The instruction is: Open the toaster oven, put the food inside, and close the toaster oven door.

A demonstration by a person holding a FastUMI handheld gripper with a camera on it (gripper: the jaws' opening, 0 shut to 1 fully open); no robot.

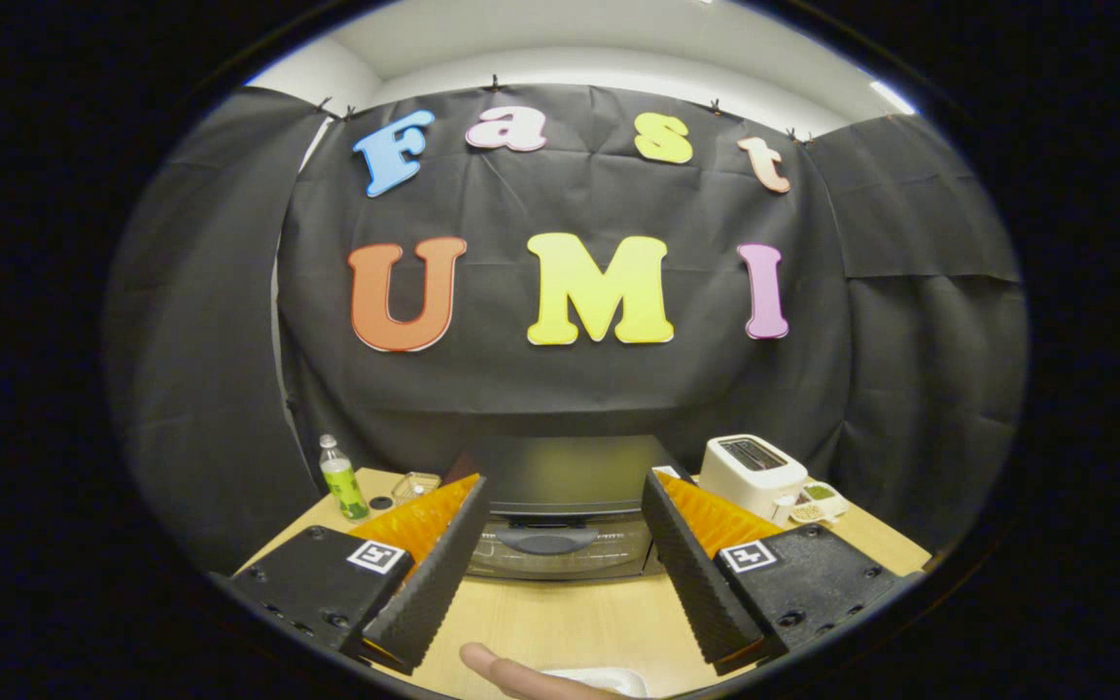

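Black toaster oven (560,506) sits lower center on the tabletop (570,617), door closed, handle facing us. The hand-held gripper (560,530) is spread wide, holding nothing, fingers framing the oven.

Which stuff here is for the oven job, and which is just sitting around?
For the job: toaster oven, door shut; open gripper, holding nothing.

Just sitting around: bottle, white toaster, clear container, small snack tray, fingertip on table.
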